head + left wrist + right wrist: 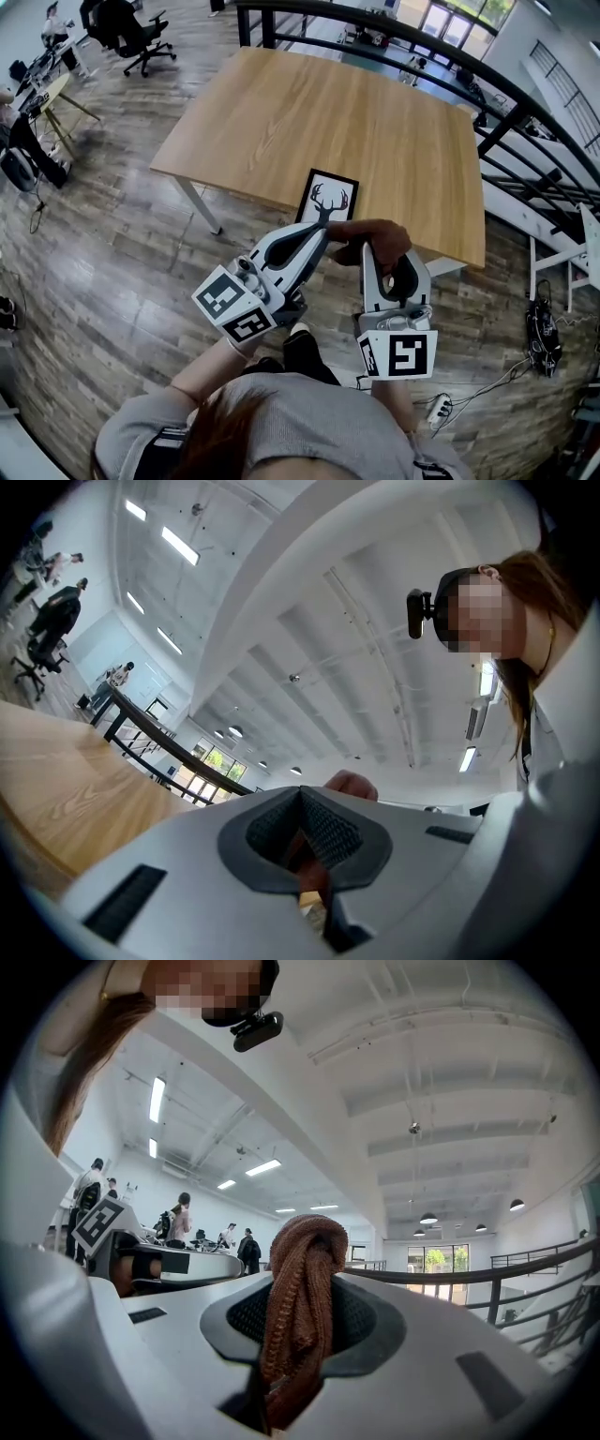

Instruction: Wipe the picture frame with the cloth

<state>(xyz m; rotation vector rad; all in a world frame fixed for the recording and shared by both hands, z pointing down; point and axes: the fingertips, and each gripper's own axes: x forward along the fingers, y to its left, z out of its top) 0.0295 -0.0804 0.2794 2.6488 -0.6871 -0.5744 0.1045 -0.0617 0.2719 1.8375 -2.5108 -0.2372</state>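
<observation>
left gripper (302, 834) tilted up, jaws closed on cloth (300, 1279) edge | right gripper (298, 1335) level, clamping bunched cloth | picture frame (330, 195) beyond tips, bottom hidden

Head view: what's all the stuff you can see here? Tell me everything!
table: one, light wood, upper middle
picture frame: one, black border with an antler picture, flat at the table's near edge
cloth: one, brown, bunched between both grippers, by the frame's near end
railing: one, black, behind and right of the table
office chair: one, black, top left
power strip: one, white, on the floor, lower right
left gripper: one, white, shut on the cloth
right gripper: one, white, shut on the cloth
</observation>
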